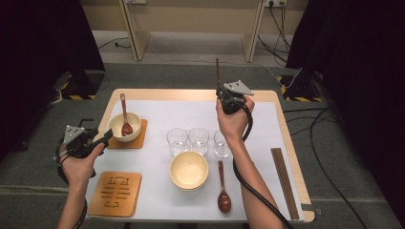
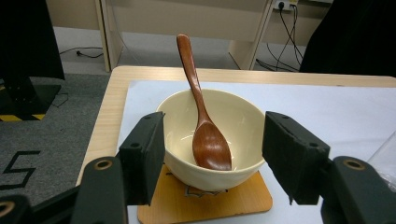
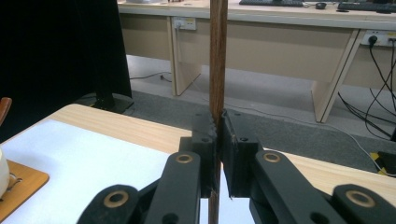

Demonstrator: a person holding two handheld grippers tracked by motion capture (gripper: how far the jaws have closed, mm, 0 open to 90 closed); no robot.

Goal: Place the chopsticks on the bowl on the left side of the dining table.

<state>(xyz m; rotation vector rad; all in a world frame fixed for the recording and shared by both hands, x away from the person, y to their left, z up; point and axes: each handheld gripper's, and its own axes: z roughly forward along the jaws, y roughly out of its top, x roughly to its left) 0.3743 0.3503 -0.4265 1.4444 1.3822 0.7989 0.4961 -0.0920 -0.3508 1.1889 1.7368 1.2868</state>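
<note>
Chopsticks (image 3: 217,60) are pinched upright in the shut right gripper (image 1: 228,99), held up over the table's (image 1: 200,94) far edge. A slip and clatter onto the glasses (image 1: 197,140) could be caused by that thin grip. The left gripper (image 2: 212,149) is held wide open, empty, around the bowl (image 2: 212,135) near the far-left corner.

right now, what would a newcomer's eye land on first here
Probably the right tongs near the table's far edge, clamped on brown chopsticks standing upright. Next, the left tongs, open at the table's left, facing a cream bowl on a wooden coaster, a brown spoon resting inside.
</note>
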